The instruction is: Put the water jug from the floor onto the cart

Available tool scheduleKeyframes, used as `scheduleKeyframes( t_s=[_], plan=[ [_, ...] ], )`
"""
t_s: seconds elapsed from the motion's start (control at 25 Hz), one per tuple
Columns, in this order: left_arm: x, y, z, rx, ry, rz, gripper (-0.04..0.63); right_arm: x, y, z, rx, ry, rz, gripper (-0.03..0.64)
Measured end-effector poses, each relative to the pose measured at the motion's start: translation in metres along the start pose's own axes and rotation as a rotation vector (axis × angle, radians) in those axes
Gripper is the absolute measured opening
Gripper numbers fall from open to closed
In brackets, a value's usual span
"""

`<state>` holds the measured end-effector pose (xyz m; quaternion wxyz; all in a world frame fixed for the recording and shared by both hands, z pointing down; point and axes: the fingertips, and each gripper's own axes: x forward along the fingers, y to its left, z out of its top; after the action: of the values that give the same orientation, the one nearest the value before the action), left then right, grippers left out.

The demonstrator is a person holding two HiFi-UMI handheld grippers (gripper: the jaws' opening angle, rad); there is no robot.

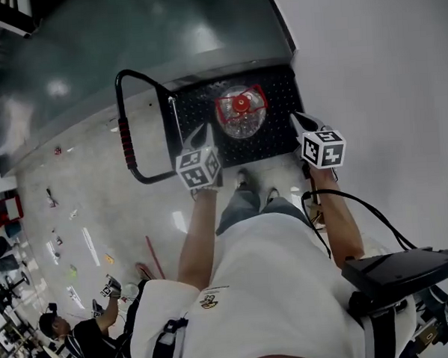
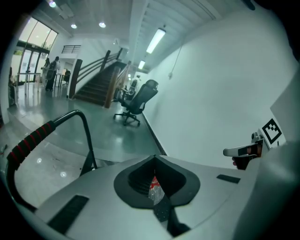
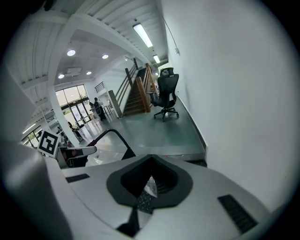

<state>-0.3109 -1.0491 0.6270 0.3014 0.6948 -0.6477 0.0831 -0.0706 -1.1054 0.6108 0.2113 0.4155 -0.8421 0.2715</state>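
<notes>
The clear water jug (image 1: 241,110) with a red cap stands upright on the black deck (image 1: 197,101) of the cart, near the white wall. My left gripper (image 1: 201,135) hangs above the deck's near left part, its jaws together and empty. My right gripper (image 1: 299,121) hovers over the deck's near right corner, jaws also together, holding nothing. In the left gripper view the shut jaws (image 2: 154,157) fill the lower frame, and a bit of the jug (image 2: 155,190) shows through their gap. The right gripper view shows its shut jaws (image 3: 151,157) the same way.
The cart's black handle (image 1: 128,142) with red grip rises at the left. A white wall (image 1: 384,91) runs close along the right. An office chair (image 2: 136,101) and stairs (image 2: 96,86) stand farther down the hall. A seated person (image 1: 67,332) is at lower left.
</notes>
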Motion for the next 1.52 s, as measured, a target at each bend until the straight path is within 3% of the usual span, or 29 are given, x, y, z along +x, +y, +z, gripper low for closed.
scheduleKeyframes(
  t_s=[0.24,0.64,0.84,1.0,1.52],
  plan=[
    [-0.032,-0.065,0.024,0.035,-0.019,-0.034,0.003,-0.046,0.004,0.025,0.005,-0.059,0.041,0.015],
    [-0.114,-0.186,-0.036,0.116,-0.015,-0.068,0.003,-0.149,0.001,-0.037,0.002,-0.085,0.126,0.015],
    [-0.177,-0.192,-0.051,0.107,-0.047,0.017,0.003,-0.190,0.018,-0.053,-0.001,-0.095,0.175,0.015],
    [-0.224,-0.185,-0.072,0.096,-0.057,0.037,0.003,-0.224,0.042,-0.072,0.040,-0.133,0.197,0.015],
    [-0.274,-0.191,-0.061,0.140,-0.073,-0.098,0.003,-0.294,0.102,-0.084,0.093,-0.206,0.130,0.015]
  ],
)
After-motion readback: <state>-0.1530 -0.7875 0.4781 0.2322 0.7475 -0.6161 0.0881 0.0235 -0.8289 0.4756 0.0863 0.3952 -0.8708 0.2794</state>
